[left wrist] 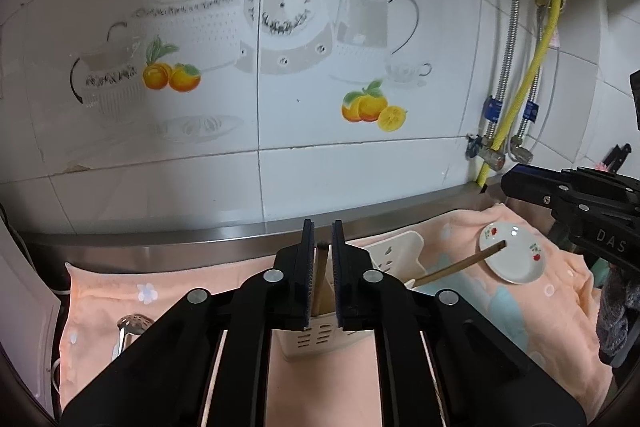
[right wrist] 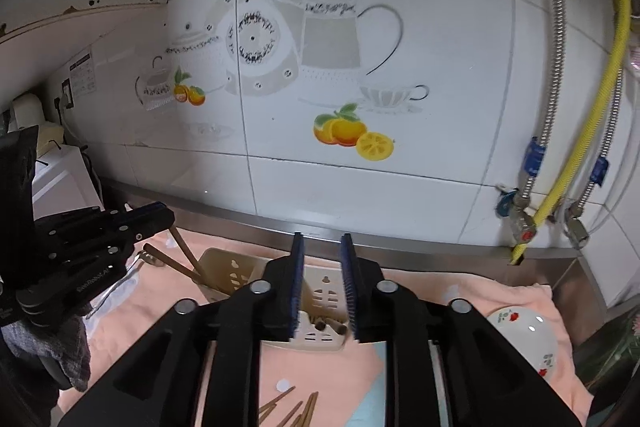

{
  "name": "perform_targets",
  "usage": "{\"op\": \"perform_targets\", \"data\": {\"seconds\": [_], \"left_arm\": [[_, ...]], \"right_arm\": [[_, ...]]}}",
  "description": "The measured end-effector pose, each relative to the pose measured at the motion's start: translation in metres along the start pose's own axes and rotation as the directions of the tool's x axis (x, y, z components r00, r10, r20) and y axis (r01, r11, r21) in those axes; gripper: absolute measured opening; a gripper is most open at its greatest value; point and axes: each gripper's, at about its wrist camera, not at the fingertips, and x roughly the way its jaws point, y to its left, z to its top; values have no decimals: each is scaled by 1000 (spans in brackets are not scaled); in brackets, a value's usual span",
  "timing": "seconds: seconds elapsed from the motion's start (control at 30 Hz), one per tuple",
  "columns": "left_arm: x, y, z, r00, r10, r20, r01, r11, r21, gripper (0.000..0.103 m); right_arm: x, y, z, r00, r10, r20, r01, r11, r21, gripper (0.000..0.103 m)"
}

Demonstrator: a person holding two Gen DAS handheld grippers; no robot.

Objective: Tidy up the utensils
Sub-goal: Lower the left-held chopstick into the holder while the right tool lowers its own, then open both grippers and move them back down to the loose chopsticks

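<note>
My left gripper (left wrist: 322,227) is shut on a brown chopstick (left wrist: 320,279) and holds it upright over the cream utensil holder (left wrist: 396,253). A second chopstick (left wrist: 460,263) leans out of the holder to the right. In the right wrist view the left gripper (right wrist: 162,217) is at the left, over the holder (right wrist: 224,269), with chopsticks (right wrist: 168,263) leaning out. My right gripper (right wrist: 322,239) is open and empty above the holder's front compartment, where chopstick ends (right wrist: 330,326) show. Several loose chopsticks (right wrist: 288,409) lie on the cloth below it.
A peach cloth (left wrist: 172,287) covers the steel counter. A small white plate (left wrist: 514,253) with red flowers sits at the right; it also shows in the right wrist view (right wrist: 528,339). A metal spoon (left wrist: 130,327) lies at the left. Tiled wall and gas pipes (left wrist: 516,99) behind.
</note>
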Motion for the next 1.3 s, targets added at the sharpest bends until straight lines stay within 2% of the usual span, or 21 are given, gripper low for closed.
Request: {"op": "perform_targets", "data": {"seconds": [0.1, 0.17, 0.23, 0.33, 0.63, 1.0, 1.13, 1.3], "left_arm": [[-17, -3, -1, 1000, 3, 25, -3, 1000, 13, 31], [-31, -7, -5, 999, 11, 42, -12, 1000, 29, 35], [-41, -9, -10, 999, 6, 40, -8, 999, 34, 43], [-58, -13, -24, 999, 15, 41, -17, 998, 57, 50], [-81, -9, -86, 999, -6, -35, 7, 999, 34, 52], [-86, -4, -164, 990, 11, -143, -8, 1000, 26, 53], [-86, -2, -186, 984, 4, -181, -4, 1000, 0, 53], [-83, -5, -212, 972, -19, -232, 17, 1000, -11, 53]], "right_arm": [[-17, -3, -6, 1000, -2, 21, 2, 1000, 11, 29], [-29, -3, -12, 1000, 1, 31, -1, 1000, 15, 33], [-41, -3, -21, 999, 1, 40, -2, 1000, 17, 34], [-58, 0, -39, 999, -5, 47, 5, 1000, 9, 42], [-84, 11, -121, 999, 17, -30, -16, 1000, 19, 44], [-82, 33, -231, 989, -52, -138, 53, 999, 3, 44], [-77, 35, -262, 980, -43, -192, 50, 998, 36, 44], [-69, 39, -286, 969, -40, -245, 54, 997, 51, 41]]}}
